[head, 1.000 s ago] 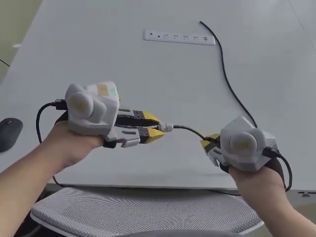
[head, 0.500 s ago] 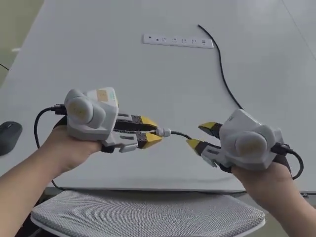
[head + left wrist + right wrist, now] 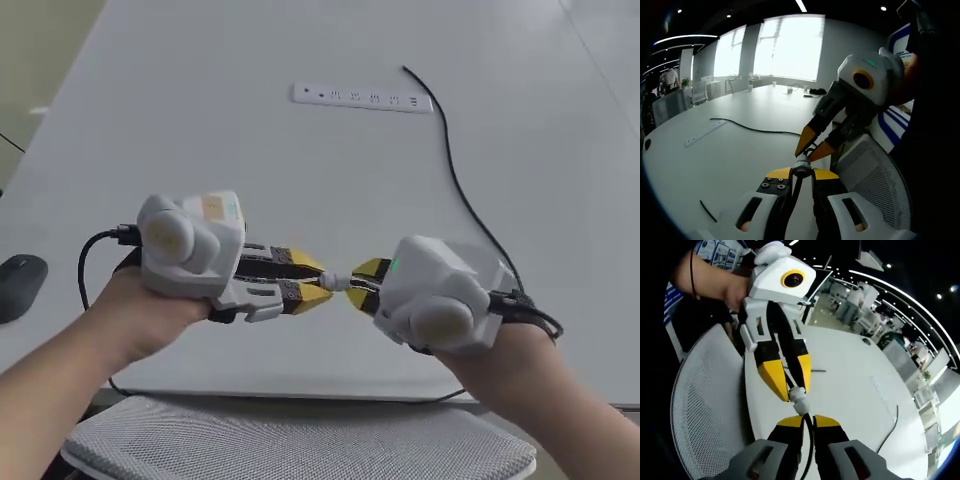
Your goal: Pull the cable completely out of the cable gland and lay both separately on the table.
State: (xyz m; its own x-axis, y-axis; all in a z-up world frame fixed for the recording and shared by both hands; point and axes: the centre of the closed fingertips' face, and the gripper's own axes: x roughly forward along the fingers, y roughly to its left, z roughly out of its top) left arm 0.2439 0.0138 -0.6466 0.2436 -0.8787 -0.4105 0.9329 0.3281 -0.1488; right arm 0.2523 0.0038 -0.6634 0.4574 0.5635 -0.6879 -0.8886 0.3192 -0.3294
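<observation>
A small white cable gland point(image 3: 337, 281) with a black cable point(image 3: 808, 440) through it is held in the air over the table's near edge. My left gripper point(image 3: 321, 284) comes from the left and is shut on the gland point(image 3: 801, 167); the cable point(image 3: 797, 189) runs back between its jaws. My right gripper point(image 3: 359, 285) faces it tip to tip from the right. Its jaws are shut on the cable just behind the gland point(image 3: 799, 399). In the right gripper view, the left gripper point(image 3: 790, 382) reaches down from above to my right gripper point(image 3: 807, 421).
A white power strip point(image 3: 363, 97) lies at the far side of the grey table point(image 3: 200, 130), with its black cord point(image 3: 455, 170) trailing to the right. A dark mouse point(image 3: 18, 285) sits at the left edge. A mesh chair point(image 3: 300, 440) stands below the table's near edge.
The right gripper let go of the cable and opened half a second ago. It has since moved left up to the gland and shut on the cable there. The left gripper stayed put.
</observation>
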